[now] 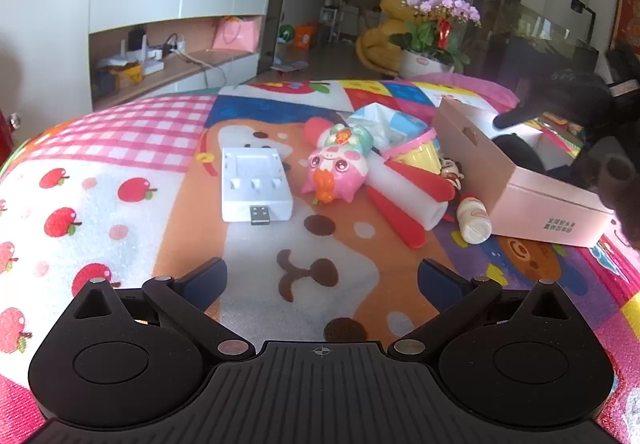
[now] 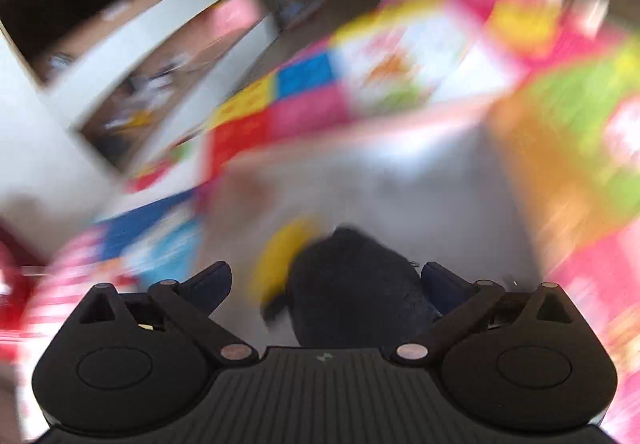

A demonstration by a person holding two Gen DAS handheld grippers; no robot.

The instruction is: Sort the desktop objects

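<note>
In the left wrist view my left gripper point(image 1: 322, 278) is open and empty, low over the colourful mat point(image 1: 120, 171). Ahead lie a white battery charger point(image 1: 256, 183), a pink pig toy point(image 1: 338, 167), a white and red roll point(image 1: 408, 195), a cupcake toy point(image 1: 416, 151) and a small white bottle point(image 1: 474, 219). A pink cardboard box point(image 1: 532, 199) stands at the right, with my right gripper point(image 1: 592, 131) over it. The right wrist view is heavily blurred; my right gripper point(image 2: 326, 280) is open above a dark object point(image 2: 356, 284) and a yellow object point(image 2: 284, 256) inside the box.
A tissue pack point(image 1: 380, 119) lies behind the toys. Shelving point(image 1: 172, 55) stands beyond the mat's far left edge, a flower pot point(image 1: 430, 39) beyond the far edge.
</note>
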